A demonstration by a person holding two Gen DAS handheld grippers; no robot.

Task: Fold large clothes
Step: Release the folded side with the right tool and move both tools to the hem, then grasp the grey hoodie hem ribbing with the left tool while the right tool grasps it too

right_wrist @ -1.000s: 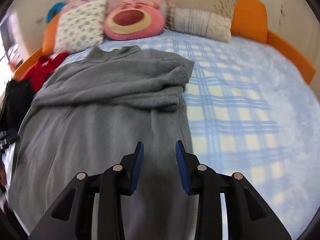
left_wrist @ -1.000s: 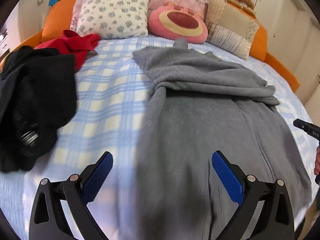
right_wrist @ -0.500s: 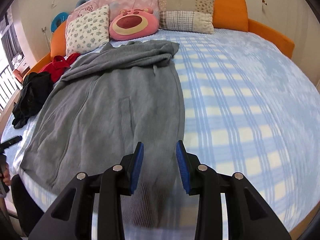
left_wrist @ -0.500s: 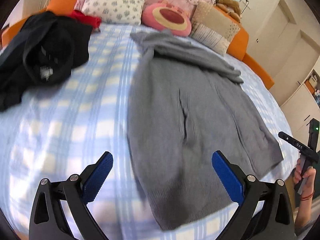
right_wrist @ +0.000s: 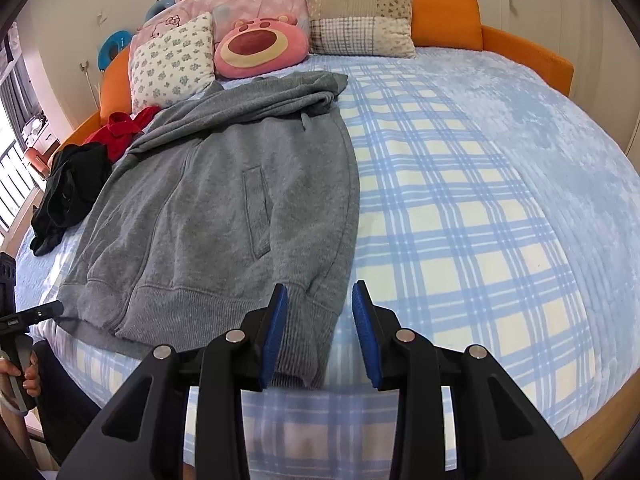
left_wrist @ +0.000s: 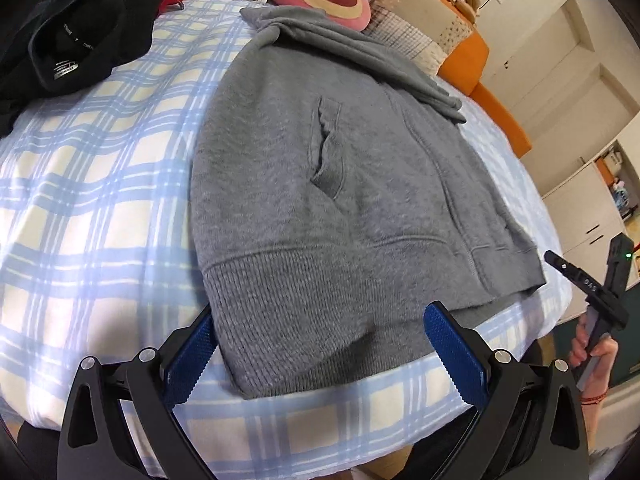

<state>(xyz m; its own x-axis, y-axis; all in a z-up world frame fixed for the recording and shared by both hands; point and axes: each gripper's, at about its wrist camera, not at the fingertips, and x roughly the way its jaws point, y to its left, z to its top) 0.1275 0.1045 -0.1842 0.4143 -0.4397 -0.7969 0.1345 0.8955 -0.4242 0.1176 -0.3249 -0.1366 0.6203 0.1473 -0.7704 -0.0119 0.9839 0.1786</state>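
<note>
A large grey hoodie (left_wrist: 340,184) lies flat on the blue plaid bed, its sleeves folded across the chest and its ribbed hem at the near edge. It also shows in the right wrist view (right_wrist: 224,208). My left gripper (left_wrist: 320,356) is wide open, its blue pads either side of the hem's left corner. My right gripper (right_wrist: 320,332) is partly open, empty, over the hem's right corner, with the left pad (right_wrist: 276,332) over the ribbing. The right gripper also appears at the left wrist view's right edge (left_wrist: 576,276).
A black garment (left_wrist: 68,40) and a red garment (right_wrist: 120,132) lie at the bed's left side. Several pillows and a pink bear cushion (right_wrist: 260,46) line the orange headboard (right_wrist: 440,16). The bed's near edge (right_wrist: 304,432) is just below both grippers.
Both grippers have pulled back from over the hoodie's body to its hem at the near edge of the bed. The right gripper's jaws have opened a little wider.
</note>
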